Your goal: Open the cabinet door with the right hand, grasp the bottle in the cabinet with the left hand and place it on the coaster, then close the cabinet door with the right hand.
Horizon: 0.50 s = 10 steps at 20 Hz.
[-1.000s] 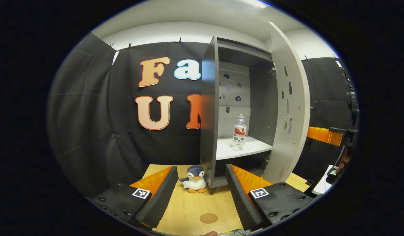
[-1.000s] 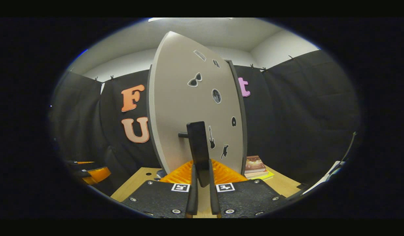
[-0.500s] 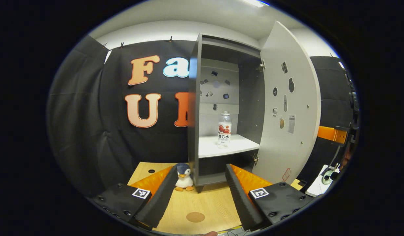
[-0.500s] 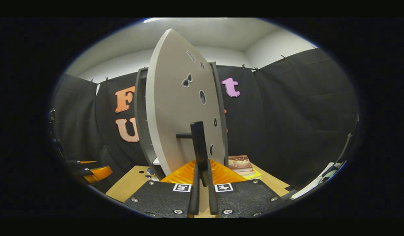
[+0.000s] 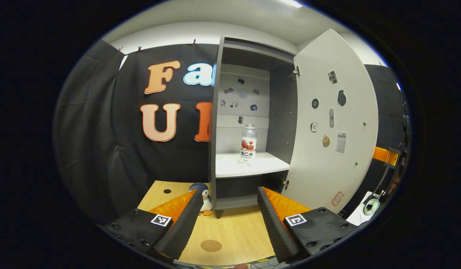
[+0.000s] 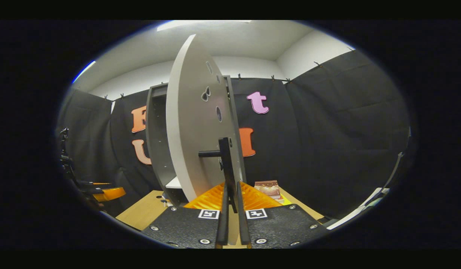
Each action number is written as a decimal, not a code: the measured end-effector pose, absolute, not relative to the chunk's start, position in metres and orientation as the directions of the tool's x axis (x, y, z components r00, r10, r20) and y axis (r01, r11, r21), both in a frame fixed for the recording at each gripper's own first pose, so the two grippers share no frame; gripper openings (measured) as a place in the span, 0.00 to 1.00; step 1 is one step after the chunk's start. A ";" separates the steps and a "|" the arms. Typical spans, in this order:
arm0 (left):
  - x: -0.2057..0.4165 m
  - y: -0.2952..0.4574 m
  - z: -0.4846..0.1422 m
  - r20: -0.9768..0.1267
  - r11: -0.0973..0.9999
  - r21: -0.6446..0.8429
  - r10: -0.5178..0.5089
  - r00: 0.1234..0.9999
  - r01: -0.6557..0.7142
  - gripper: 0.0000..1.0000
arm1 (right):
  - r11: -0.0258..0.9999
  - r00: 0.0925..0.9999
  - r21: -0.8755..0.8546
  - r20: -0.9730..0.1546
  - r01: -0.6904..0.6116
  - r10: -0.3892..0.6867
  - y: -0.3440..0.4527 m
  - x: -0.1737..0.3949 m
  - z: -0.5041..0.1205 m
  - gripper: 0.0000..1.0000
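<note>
The open cabinet (image 5: 249, 112) is faced frontally from low over the tabletop (image 5: 230, 231); its door (image 6: 193, 123), shared by both views, is seen close, edge-on.

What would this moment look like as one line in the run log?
door: open | right gripper: shut on handle | left gripper: open, facing cabinet | bottle: upright on shelf | coaster: bare

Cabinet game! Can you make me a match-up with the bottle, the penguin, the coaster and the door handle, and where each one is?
Things:
1. bottle
2. penguin
3. coaster
4. door handle

Places:
A. flat on the table between the left gripper's fingers
B. held in the right gripper
C. upright on the cabinet shelf
D. on the table beside the cabinet's left wall

Pairs: 1-C, 2-D, 3-A, 4-B
</note>
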State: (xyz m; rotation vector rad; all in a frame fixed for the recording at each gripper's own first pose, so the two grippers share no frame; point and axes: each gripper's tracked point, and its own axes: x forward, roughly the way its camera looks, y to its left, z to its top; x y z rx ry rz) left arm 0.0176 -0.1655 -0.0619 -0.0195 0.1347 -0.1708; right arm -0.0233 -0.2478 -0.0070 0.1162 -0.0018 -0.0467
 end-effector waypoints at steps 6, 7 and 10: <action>0.009 -0.182 -0.058 -0.122 0.987 -0.013 -0.162 0.979 0.161 0.91 | 0.996 0.999 0.075 0.025 0.046 -0.048 -0.301 -0.022 -0.005 0.00; 0.009 -0.182 -0.057 -0.119 0.987 -0.015 -0.162 0.980 0.161 0.90 | 0.996 0.999 0.080 0.024 0.046 -0.048 -0.309 -0.022 -0.005 0.06; 0.010 -0.184 -0.055 -0.118 0.988 -0.011 -0.153 0.981 0.153 0.95 | 0.994 1.000 0.111 0.020 0.002 -0.004 -0.314 -0.023 -0.005 0.05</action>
